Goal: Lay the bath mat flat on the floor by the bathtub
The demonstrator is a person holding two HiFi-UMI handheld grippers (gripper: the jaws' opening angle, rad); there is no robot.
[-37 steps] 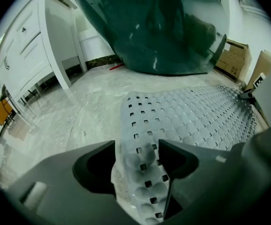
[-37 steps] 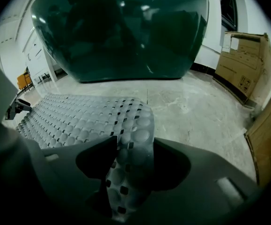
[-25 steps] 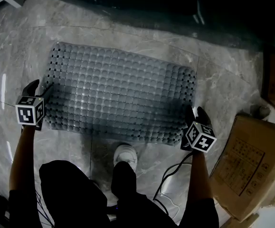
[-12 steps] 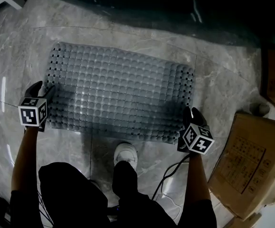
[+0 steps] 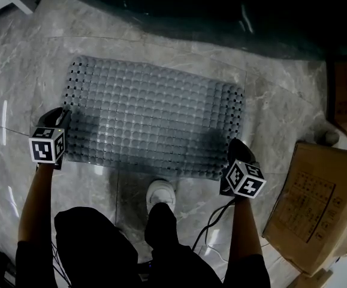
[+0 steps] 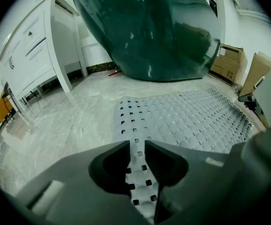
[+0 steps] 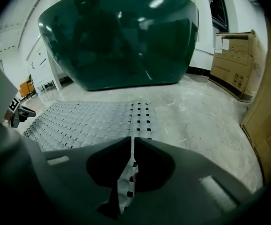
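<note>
Grey rubber bath mat (image 5: pixel 152 122), one piece, face covered in rounded bumps, rows of small square holes along both short ends. It lies spread flat on the pale marble floor (image 5: pixel 35 59), long side parallel to the dark green bathtub (image 5: pixel 221 11) and just clear of it, in much the same place as a second ago.

Right gripper (image 7: pixel 132 142): jaws have just been closing from wide to a thin slit and now pinch the mat's near right corner. It has drawn slightly back toward the person since the earlier frame.

Left gripper (image 6: pixel 136 146): jaws narrow, clamped on the perforated strip at the near left corner.

Adjacent: white shoe (image 5: pixel 160 194) by the near edge; cardboard box (image 5: pixel 314 209) to the right.
</note>
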